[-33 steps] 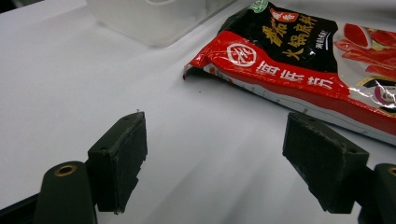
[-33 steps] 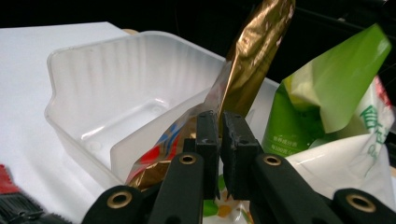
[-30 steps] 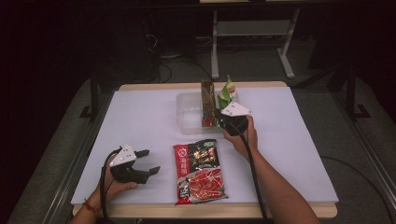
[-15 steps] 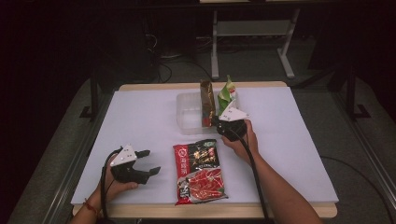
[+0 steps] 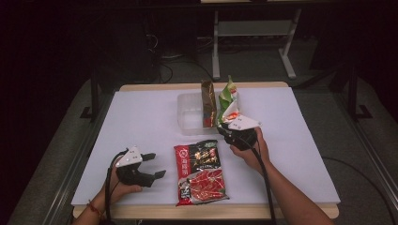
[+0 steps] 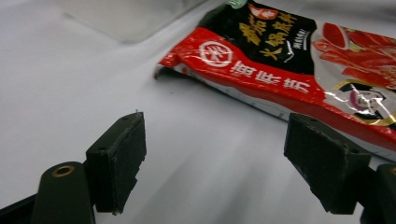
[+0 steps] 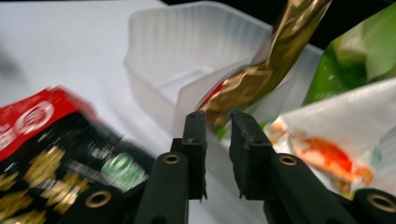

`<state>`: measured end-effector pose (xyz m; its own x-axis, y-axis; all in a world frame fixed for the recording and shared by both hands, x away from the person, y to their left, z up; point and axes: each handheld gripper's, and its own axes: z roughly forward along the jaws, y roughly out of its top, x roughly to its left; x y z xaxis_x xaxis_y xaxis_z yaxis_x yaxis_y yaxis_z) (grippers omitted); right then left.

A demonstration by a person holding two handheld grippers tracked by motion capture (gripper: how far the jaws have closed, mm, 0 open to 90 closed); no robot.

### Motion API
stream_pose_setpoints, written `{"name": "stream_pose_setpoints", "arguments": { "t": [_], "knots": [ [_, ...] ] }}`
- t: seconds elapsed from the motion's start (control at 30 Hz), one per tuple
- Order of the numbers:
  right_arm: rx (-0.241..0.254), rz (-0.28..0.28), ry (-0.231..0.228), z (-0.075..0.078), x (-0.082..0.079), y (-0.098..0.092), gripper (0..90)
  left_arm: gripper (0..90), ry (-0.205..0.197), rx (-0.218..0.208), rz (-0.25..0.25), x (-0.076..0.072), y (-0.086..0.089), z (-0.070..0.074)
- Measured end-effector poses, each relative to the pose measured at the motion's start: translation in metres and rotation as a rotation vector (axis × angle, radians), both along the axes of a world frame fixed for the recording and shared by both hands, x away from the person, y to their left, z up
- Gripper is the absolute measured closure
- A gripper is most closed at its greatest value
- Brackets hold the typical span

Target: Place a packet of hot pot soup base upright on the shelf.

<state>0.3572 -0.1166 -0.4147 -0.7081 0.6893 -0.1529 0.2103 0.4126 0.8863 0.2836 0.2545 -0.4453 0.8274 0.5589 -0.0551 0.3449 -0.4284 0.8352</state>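
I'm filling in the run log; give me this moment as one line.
right gripper: jaws just opening, nothing between, near clear tub holding packets | left gripper: open, empty, beside red pouch flat on table

light: white table point(image 5: 141, 122) bright, surroundings near-black | glare: sheen on red sachet point(image 6: 299, 70) | blur: right gripper view smeared, foreground soft | shadows: faint

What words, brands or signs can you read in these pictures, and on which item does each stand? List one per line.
"海底捞": white characters on the red band of the red and black packet, beside a round white logo.
Gold characters on the packet's black part: too stylised and tilted to read for certain.
Print on the gold packet and green packet: too small or blurred.
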Motion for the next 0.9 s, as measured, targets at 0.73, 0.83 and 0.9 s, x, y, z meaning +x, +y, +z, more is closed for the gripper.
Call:
{"name": "stream_pose_setpoints", "arguments": {
  "t": [0.73, 0.83, 0.9],
  "knots": [
    [-0.026, 0.041, 0.199, -0.016, -0.060, -0.064, 48.0, 16.2, 0.205, -0.013, 0.020, 0.022, -0.035, -0.002],
    [-0.008, 0.039, 0.208, -0.016, -0.064, -0.069, 46.7, 16.1, 0.199, 0.003, 0.005, 0.024, -0.036, -0.001],
    [-0.001, 0.041, 0.206, -0.016, -0.066, -0.071, 46.5, 16.0, 0.201, 0.003, -0.003, 0.025, -0.036, -0.001]
  ]
}}
